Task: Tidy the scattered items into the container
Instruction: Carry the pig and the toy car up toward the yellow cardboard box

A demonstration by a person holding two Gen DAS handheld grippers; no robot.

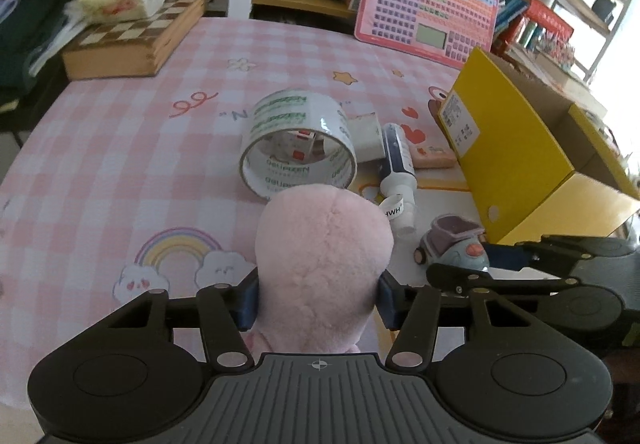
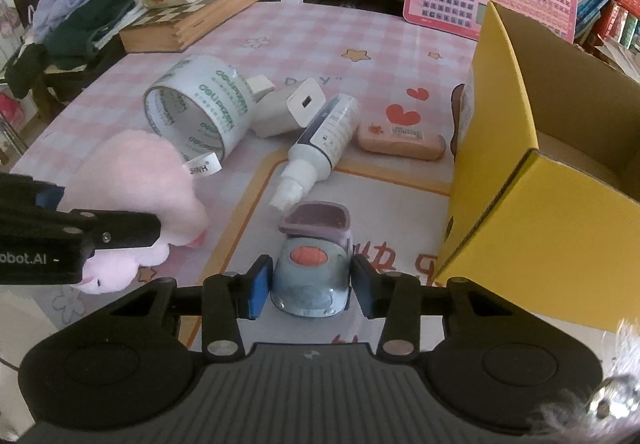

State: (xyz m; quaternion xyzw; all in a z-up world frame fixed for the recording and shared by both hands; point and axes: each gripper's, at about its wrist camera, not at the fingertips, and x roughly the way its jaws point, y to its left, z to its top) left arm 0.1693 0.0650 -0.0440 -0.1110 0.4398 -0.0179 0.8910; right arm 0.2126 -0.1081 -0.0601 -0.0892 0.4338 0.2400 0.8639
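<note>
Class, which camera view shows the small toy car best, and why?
The right wrist view: the toy car sits centred and whole between that hand-held gripper's fingers. In the left wrist view the toy car appears small and sideways, its lower edge hidden by the other hand-held gripper.

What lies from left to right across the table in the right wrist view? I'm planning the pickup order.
Pink plush toy → tape roll → white charger → white bottle → peach eraser → yellow box.
</note>
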